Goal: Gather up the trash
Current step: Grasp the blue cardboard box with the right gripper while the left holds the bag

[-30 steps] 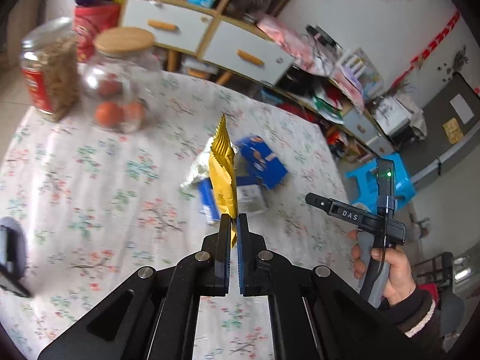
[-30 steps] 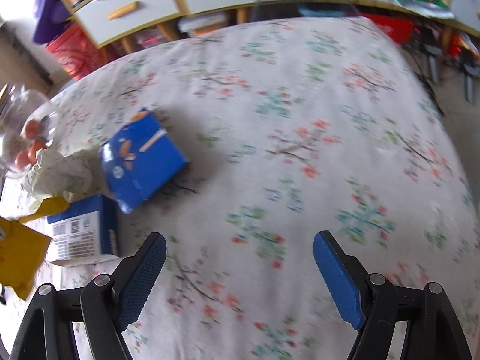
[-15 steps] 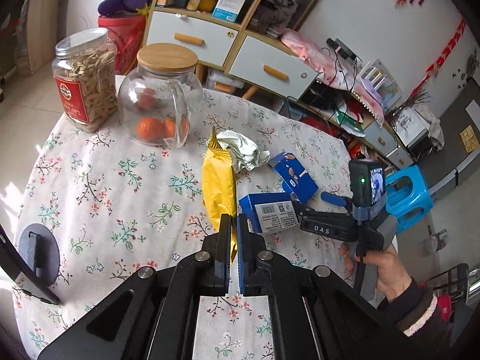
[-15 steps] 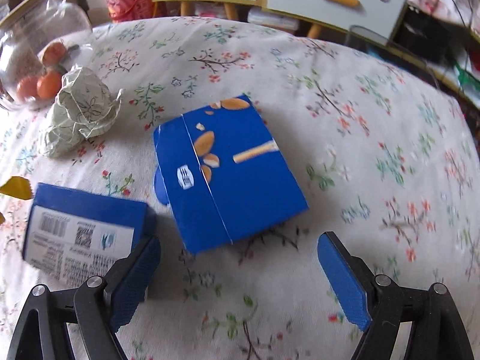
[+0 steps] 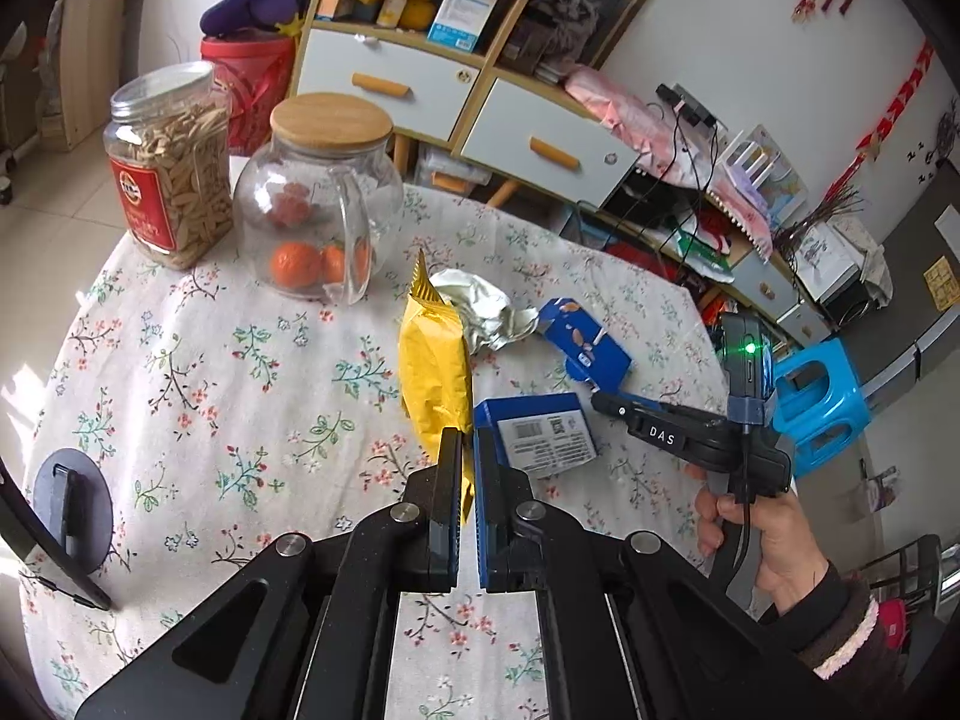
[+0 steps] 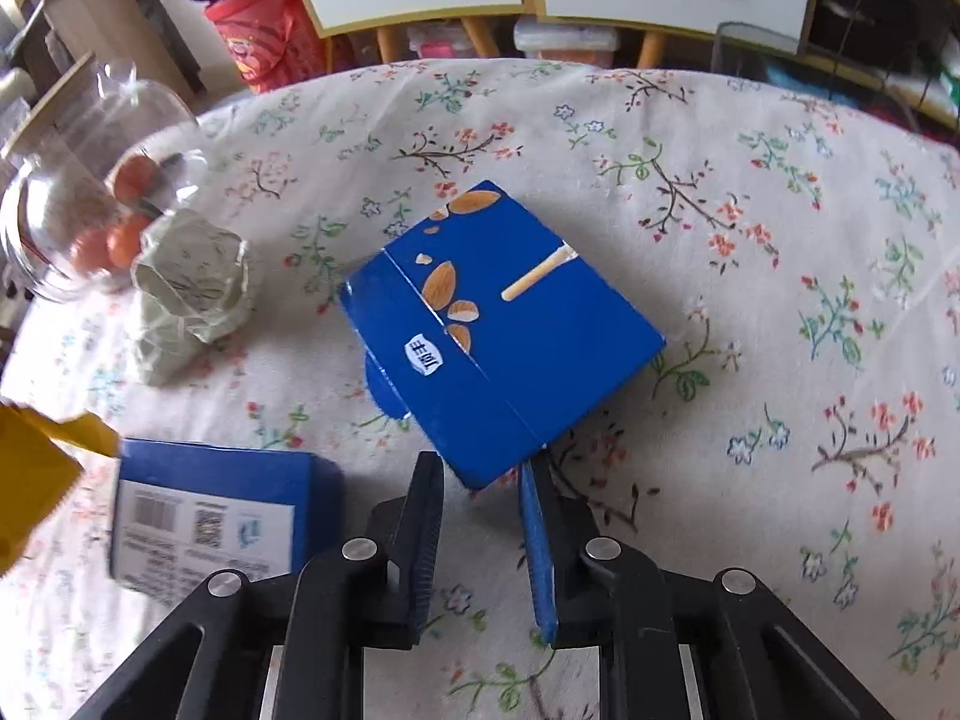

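Yellow bag (image 5: 435,372) upright, pinched at base; foil wad (image 5: 486,309) at 1 o'clock; blue box (image 6: 501,324) tilted; barcode box (image 6: 219,519) flat at 8.

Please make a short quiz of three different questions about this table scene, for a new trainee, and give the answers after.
1. True or false: the left claw is shut on the yellow packet.
2. Which piece of trash is the right claw closing around? A) the crumpled foil wrapper B) the blue almond box C) the blue barcode box
3. Fill in: the glass jar with the wooden lid holds small ______ fruits.

Key: 1 true. 2 B; its near corner lies between the fingers, though firm contact cannot be seen. 3 orange.
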### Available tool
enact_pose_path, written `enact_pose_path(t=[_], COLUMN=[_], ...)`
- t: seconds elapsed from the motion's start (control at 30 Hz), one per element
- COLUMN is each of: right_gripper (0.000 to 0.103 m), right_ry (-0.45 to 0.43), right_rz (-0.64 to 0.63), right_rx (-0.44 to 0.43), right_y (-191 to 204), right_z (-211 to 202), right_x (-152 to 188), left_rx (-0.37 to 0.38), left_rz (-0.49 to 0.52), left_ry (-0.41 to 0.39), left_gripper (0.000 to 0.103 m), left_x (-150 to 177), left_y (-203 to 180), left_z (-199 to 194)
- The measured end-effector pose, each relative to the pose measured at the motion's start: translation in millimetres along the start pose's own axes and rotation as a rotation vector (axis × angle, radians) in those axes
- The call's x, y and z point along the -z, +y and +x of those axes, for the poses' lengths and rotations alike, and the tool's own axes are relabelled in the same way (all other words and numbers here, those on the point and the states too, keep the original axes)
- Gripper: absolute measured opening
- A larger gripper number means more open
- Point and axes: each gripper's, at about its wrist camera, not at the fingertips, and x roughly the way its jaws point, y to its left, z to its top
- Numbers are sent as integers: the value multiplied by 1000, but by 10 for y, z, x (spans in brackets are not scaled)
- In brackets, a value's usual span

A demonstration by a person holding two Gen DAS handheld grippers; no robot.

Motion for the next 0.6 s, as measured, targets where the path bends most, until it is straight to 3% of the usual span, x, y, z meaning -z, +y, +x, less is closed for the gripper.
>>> enact_pose_path(t=[0.1,0.17,0.23,0.27,0.6], right_gripper=[23,35,90,95,95], right_ry=[-10,-17,-18,-38,37], right_rz=[20,46,72,83,-20], right_rx=[-9,8,24,35,55], right_y=[-9,-34,-76,-101,-15], right_z=[-112,-216,-282,-323,-75], right_x=[30,67,83,57,-449], left_rx=[3,8,1,0,-6], left_rz=[-5,-14,-19,-21,-47], left_ry=[-7,-14,-26,-36,-51], left_gripper=[3,3,3,3,3], left_x=[10,-5,-31,-44,-137], left_y=[-36,-48,-52,-57,4], left_z=[-22,-40,-66,-83,-72])
